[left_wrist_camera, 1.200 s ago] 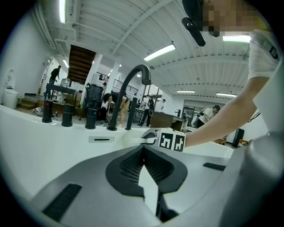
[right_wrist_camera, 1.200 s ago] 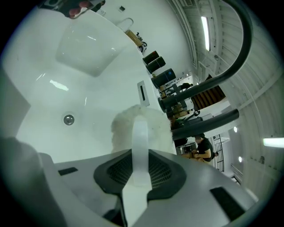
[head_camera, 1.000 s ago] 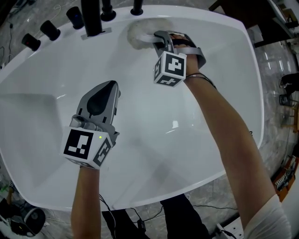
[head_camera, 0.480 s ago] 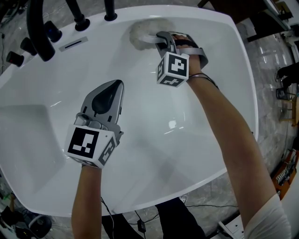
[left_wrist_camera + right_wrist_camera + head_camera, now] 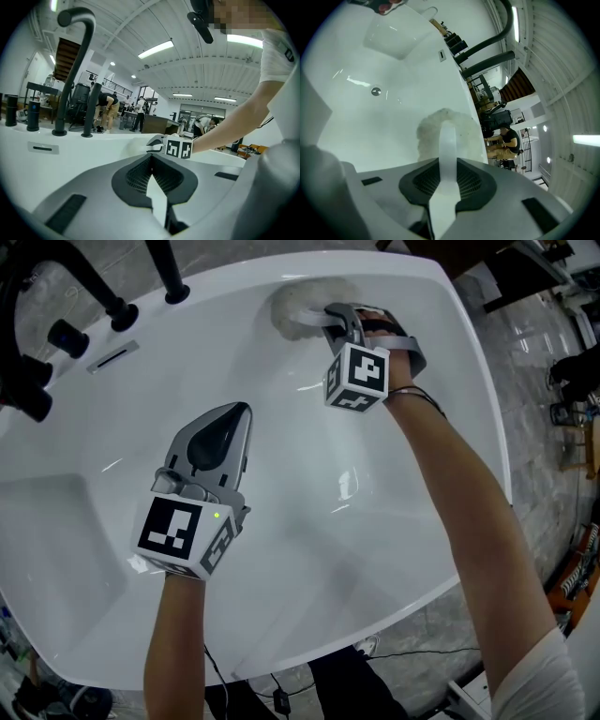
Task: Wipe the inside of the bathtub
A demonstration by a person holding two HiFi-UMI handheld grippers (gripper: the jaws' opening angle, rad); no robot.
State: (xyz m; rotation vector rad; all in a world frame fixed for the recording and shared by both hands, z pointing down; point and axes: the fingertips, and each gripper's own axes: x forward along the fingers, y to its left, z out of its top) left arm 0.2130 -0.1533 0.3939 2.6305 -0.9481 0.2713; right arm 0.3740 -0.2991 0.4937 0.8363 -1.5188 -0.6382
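Wiping high on the bathtub (image 5: 422,427) wall, near the taps (image 5: 173,277).
With the right hand-held gripper (image 5: 334,317) pinching the fluffy pad's (image 5: 298,302) white handle, press flat and overlap strokes downward; hold the left hand-held gripper (image 5: 234,416), pressed together and empty, clear.

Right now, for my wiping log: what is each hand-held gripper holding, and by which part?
The right hand-held gripper clamps the fluffy white scrubber by its flat white handle. The left hand-held gripper is shut on nothing.

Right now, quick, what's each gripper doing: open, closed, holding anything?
Left gripper: closed, holding nothing.
Right gripper: closed on the handle of the fluffy white scrubber.
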